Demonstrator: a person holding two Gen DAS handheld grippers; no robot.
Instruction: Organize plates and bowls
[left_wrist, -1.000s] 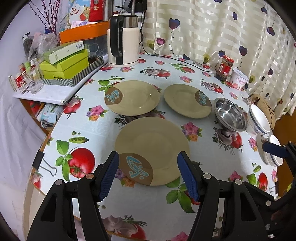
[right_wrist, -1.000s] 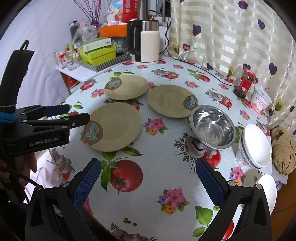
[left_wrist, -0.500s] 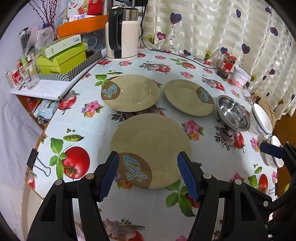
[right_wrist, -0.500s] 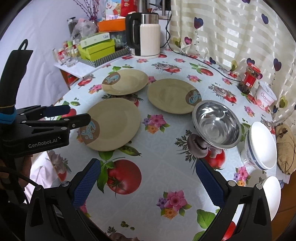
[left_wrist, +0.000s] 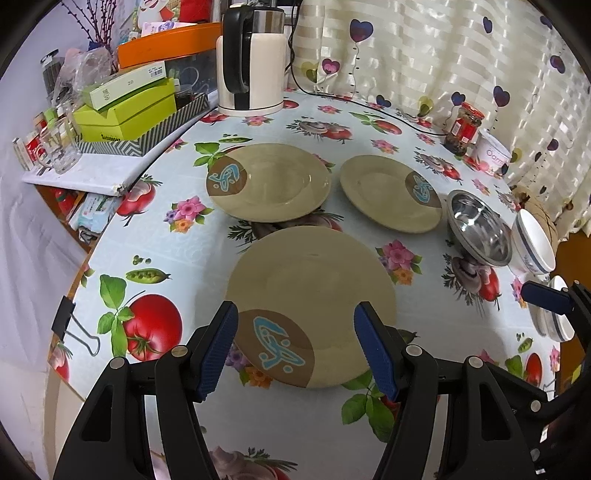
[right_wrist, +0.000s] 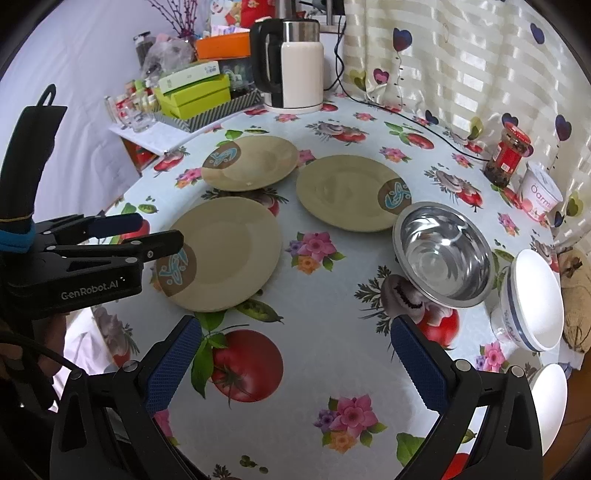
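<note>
Item one, my left gripper (left_wrist: 295, 347): fingers spread wide, nothing pinched, hovering over the near edge of the nearest plate (left_wrist: 314, 295), its blue pads flanking the plate's brown patch with the blue motif; I cannot tell whether they touch the rim. Item two, my right gripper (right_wrist: 295, 365): also spread wide and empty, held above a bare stretch of the table (right_wrist: 332, 369) over a printed tomato, well apart from any dish. Item three, plates: three tan plates lying flat on the flowered tablecloth, each separate from the others. The nearest plate sits toward the front left edge; a second plate (left_wrist: 267, 182) lies behind it on the left, a third plate (left_wrist: 389, 194) behind on the right. Item four, bowls: one steel bowl (right_wrist: 443, 254) resting tilted, just beside the third plate's right edge; one white bowl with a blue band (right_wrist: 532, 306) tilted just beside the steel bowl at the table's right edge; another white dish (right_wrist: 550, 398) partly visible nearer me at the same edge, kind uncertain. Item five, other contents: a white and black electric kettle (left_wrist: 253, 62) at the back with a cord trailing along the curtain, a red-lidded jar (right_wrist: 508, 155) and a white tub (right_wrist: 541, 192) at the back right, and stacked green boxes (left_wrist: 125, 107) on a shelf at the left.
</note>
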